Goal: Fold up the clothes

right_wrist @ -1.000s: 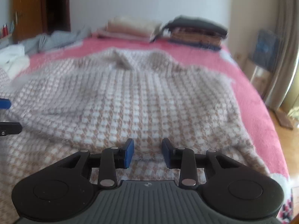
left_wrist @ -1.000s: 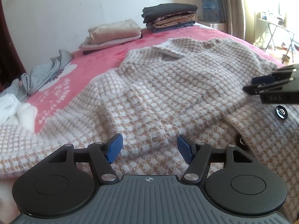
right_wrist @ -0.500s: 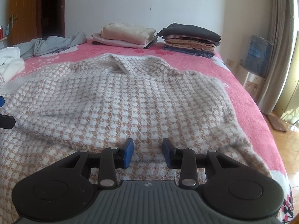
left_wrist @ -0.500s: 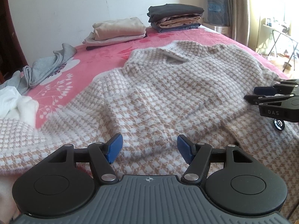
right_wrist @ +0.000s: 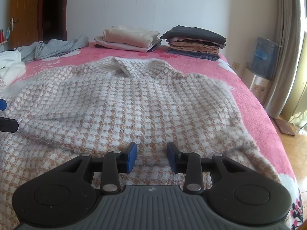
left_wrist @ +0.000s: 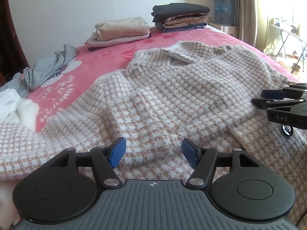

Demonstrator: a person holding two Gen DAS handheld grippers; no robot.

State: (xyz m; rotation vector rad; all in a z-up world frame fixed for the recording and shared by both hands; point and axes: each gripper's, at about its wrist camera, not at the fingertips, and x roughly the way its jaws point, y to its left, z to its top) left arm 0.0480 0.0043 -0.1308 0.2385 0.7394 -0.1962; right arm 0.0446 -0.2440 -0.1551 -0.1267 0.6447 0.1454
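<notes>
A fluffy beige-and-white checked sweater (left_wrist: 172,95) (right_wrist: 134,99) lies spread out on the pink bed, collar toward the wall, with soft wrinkles across its middle. My left gripper (left_wrist: 153,150) hovers open over the near hem with only fabric beneath its blue pads. My right gripper (right_wrist: 152,154) stands open with a narrower gap over the hem further right, gripping nothing. In the left wrist view it (left_wrist: 259,97) shows at the right edge above a black button (left_wrist: 286,130). The left gripper's fingertips (right_wrist: 5,122) poke in at the left edge of the right wrist view.
Two folded stacks sit by the wall: a beige one (right_wrist: 128,37) and a dark-topped one (right_wrist: 193,41). A crumpled grey garment (left_wrist: 48,67) and a white one (left_wrist: 13,105) lie at the left. A water dispenser (right_wrist: 264,61) and curtain stand beyond the bed's right edge.
</notes>
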